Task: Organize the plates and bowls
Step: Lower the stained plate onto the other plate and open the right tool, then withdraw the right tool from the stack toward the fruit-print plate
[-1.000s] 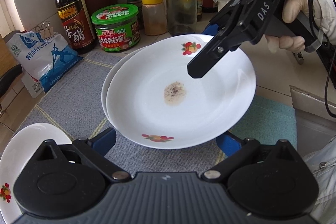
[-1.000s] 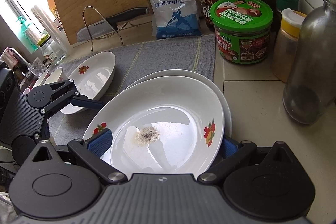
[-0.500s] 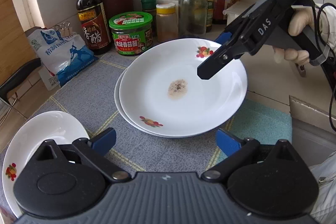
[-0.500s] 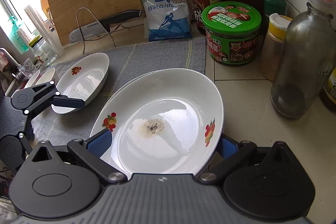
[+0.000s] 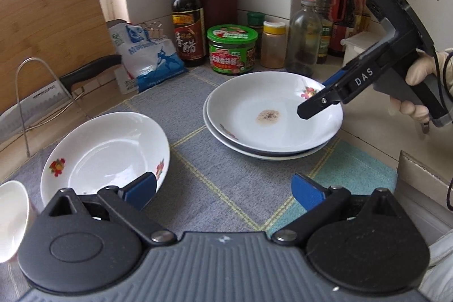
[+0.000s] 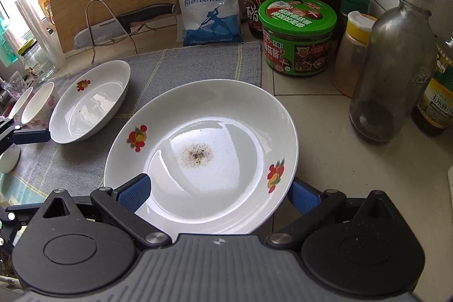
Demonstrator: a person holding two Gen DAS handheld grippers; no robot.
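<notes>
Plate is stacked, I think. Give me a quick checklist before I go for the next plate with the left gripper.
1. Stained plate seated on the plate below: ok, it sits nested and level in the left wrist view.
2. Right gripper released: cannot tell; its fingers straddle the stained plate's rim, contact unclear.
3. Left gripper free: ok, open with nothing between the fingers.
4. Next plate reachable: ok, alone on the mat, just ahead of the left finger.
5. Small bowls beside that plate: not ok, close to its far rim, so mind the approach.
6. Knife on its rack: ok, off the mat.
</notes>
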